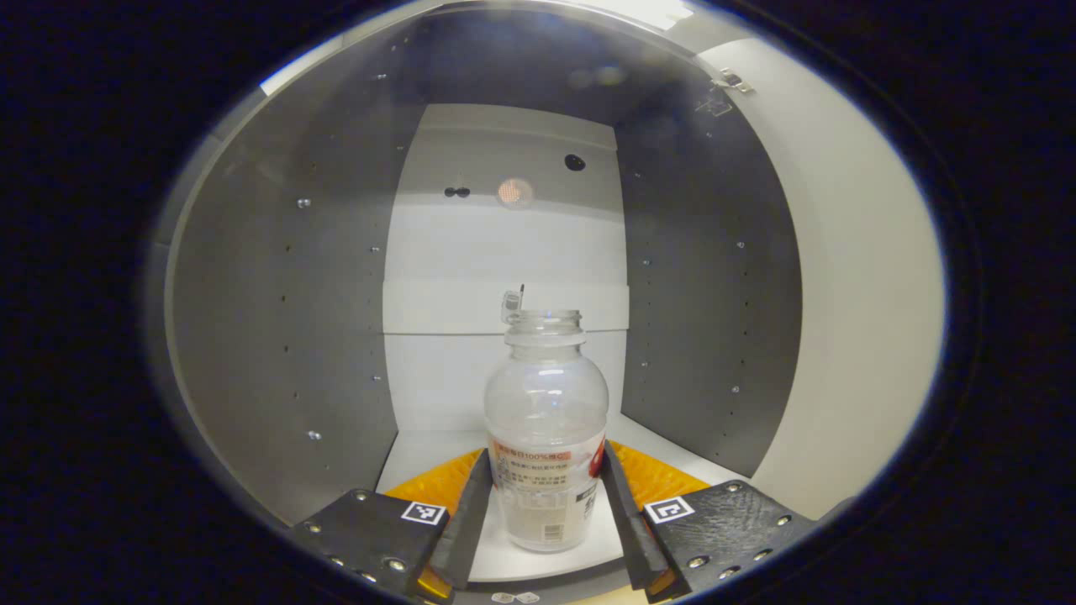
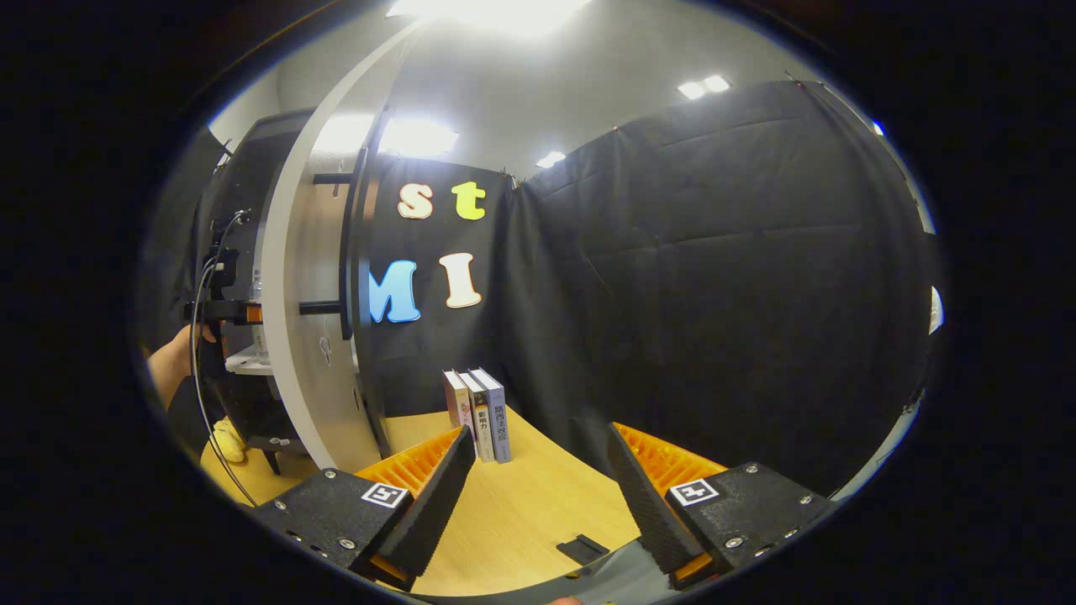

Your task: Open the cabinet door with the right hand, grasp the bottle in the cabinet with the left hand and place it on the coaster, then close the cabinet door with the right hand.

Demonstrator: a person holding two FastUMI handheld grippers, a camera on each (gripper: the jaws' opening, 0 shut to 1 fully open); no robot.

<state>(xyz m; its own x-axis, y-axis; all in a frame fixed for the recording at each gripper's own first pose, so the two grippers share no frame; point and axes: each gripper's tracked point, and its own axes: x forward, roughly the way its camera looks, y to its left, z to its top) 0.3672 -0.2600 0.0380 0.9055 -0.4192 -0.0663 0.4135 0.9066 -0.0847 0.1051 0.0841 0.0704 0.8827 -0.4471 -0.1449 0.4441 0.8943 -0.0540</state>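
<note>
Cabinet point(image 1: 286, 319) is open: door point(image 2: 294, 336) swung out, seen edge-on in the right gripper view, with the wood surface point(image 2: 521, 504) and three books point(image 2: 479, 412) beyond it.

Step in hand, by my read: the left-hand grasp. Left gripper point(image 1: 545, 504) is inside the cabinet, fingers on either side of the bottle's point(image 1: 546, 437) lower body and right up against the label. Looks like contact on both sides, but can't confirm it's actually squeezing; call it closed around the bottle, or very nearly.

Right gripper point(image 2: 538, 496) is spread wide, holding nothing, hanging over the surface clear of the door.

Next move probably needs: firm the grip, lift slightly, pull straight back out between the cabinet walls, then carry to the coaster.

Bottle: upright on the white cabinet floor point(image 1: 420, 458), centred, clear plastic, no cap, looks empty, label round the lower half. Light, so likely to tip if nudged.
</note>
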